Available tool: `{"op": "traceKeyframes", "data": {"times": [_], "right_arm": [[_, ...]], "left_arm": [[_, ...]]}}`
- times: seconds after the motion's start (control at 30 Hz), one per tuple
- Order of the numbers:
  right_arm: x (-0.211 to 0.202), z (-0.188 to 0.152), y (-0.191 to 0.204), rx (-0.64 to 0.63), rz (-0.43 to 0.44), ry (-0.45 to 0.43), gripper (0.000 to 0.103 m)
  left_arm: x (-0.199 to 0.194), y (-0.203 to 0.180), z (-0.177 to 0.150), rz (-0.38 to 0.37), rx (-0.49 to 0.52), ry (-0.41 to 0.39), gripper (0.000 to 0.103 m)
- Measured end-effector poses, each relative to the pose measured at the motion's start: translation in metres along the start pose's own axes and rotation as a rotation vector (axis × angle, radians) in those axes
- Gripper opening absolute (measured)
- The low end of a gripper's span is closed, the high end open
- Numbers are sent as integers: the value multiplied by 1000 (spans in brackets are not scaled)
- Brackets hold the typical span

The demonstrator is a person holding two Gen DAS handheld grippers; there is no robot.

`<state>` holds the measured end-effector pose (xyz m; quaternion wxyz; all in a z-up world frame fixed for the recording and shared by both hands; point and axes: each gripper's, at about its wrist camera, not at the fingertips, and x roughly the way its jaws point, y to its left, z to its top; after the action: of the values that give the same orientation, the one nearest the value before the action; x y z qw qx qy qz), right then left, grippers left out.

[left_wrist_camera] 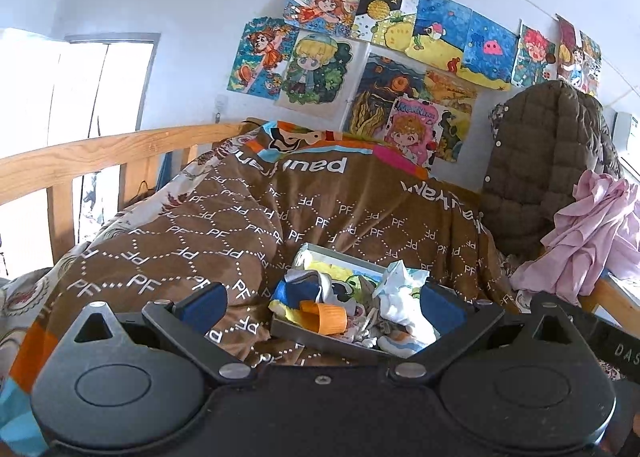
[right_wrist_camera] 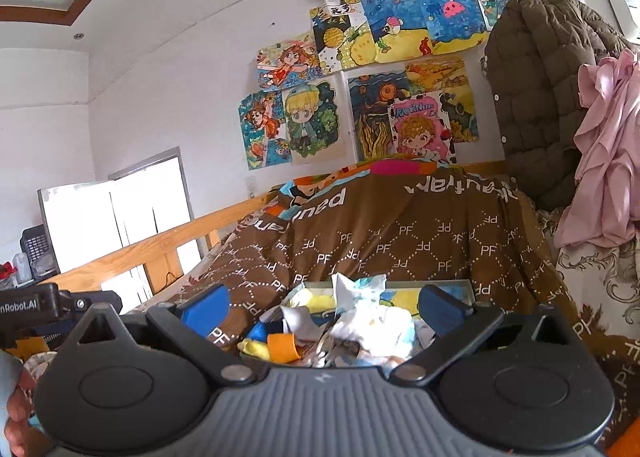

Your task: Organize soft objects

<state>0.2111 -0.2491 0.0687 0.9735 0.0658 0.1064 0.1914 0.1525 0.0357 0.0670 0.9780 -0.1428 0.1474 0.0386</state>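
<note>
A shallow grey box (left_wrist_camera: pixel 320 337) lies on the brown "PF" blanket (left_wrist_camera: pixel 224 225) and holds a heap of small soft items: white socks (left_wrist_camera: pixel 404 297), a blue piece (left_wrist_camera: pixel 300 291), an orange piece (left_wrist_camera: pixel 326 317) and yellow cloth. My left gripper (left_wrist_camera: pixel 322 305) is open and empty, its blue pads either side of the box's near end. In the right wrist view the same box (right_wrist_camera: pixel 466 287) shows with white socks (right_wrist_camera: pixel 372 317) and the orange piece (right_wrist_camera: pixel 282 347). My right gripper (right_wrist_camera: pixel 324 307) is open and empty just before the heap.
A wooden bed rail (left_wrist_camera: pixel 100 153) runs along the left. A brown quilted jacket (left_wrist_camera: pixel 540 161) and a pink garment (left_wrist_camera: pixel 592 233) hang at the right. Drawings (left_wrist_camera: pixel 360 57) cover the wall behind. The left gripper's body (right_wrist_camera: pixel 36 307) shows at the left edge of the right wrist view.
</note>
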Motion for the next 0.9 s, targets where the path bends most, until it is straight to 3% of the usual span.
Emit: {"op": "traceKeyframes", "data": {"times": [0.67,0.9], "right_arm": [[-45,-33,17,2,-42,42,103],[-57,-47,24,10,-70,67,103]], "left_arm": [[-45,8,-30,3,1,-8,102],[-55,5,-49,4,62,-47,102]]}}
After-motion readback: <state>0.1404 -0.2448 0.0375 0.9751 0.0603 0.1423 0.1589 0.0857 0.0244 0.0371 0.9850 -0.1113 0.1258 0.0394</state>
